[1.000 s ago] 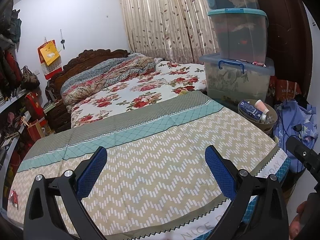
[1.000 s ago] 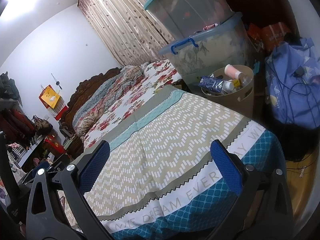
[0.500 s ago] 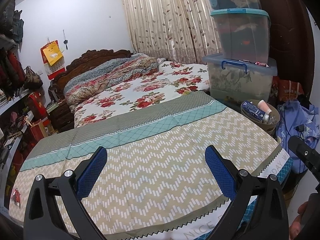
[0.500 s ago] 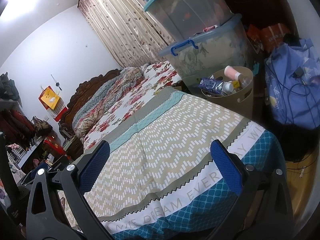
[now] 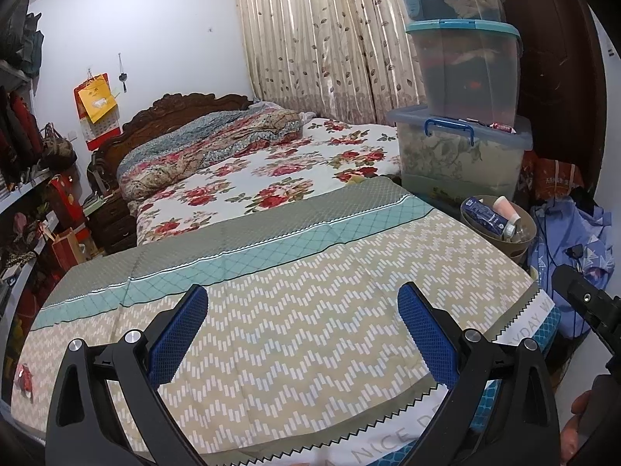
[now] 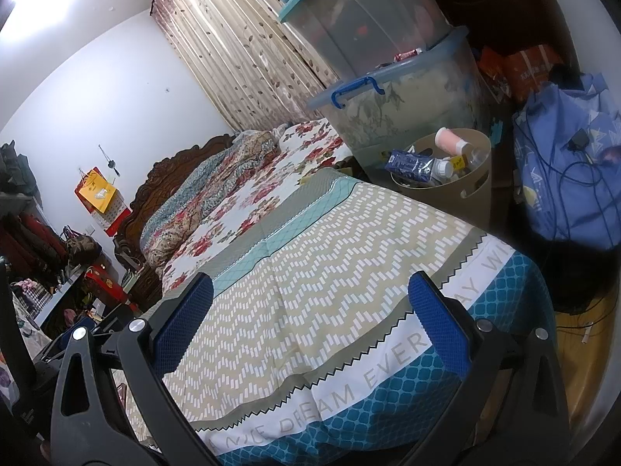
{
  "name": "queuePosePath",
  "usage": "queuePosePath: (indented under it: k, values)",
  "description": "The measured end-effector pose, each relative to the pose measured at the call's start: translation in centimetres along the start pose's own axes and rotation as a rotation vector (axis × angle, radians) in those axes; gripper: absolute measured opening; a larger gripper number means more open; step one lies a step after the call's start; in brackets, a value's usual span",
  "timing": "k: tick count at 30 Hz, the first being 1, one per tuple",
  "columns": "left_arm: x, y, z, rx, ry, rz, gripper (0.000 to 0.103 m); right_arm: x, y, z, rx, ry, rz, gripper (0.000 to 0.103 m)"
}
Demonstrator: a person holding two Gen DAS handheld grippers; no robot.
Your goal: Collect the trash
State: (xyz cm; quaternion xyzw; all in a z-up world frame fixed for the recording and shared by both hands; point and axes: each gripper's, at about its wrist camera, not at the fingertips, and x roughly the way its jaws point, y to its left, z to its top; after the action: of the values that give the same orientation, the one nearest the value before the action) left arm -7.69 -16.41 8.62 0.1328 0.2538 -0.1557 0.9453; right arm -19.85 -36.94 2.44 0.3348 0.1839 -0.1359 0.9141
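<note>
Both grippers' jaws wide (empty) over bedspread (image 5: 310, 330); bin (image 6: 442, 194) beside

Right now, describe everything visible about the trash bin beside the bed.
The trash bin is a round, beige, plastic-looking tub with slot handles cut near its rim. It stands upright past the bed's far corner, in front of the stacked storage boxes. It is nearly full: a blue-labelled bottle lies across the top and a pink tube pokes out.

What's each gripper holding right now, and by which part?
Nothing. Left gripper and right gripper are both open and empty above the bedspread.
</note>
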Motion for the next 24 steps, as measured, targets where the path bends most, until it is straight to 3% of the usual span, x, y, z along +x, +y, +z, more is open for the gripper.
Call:
queuePosePath:
  k: [24]
  values:
    - [0.37, 0.18, -0.25, -0.016, 0.036, -0.014, 0.094, -0.07, 0.21, -0.14, 0.0, 0.0, 0.001, 0.099]
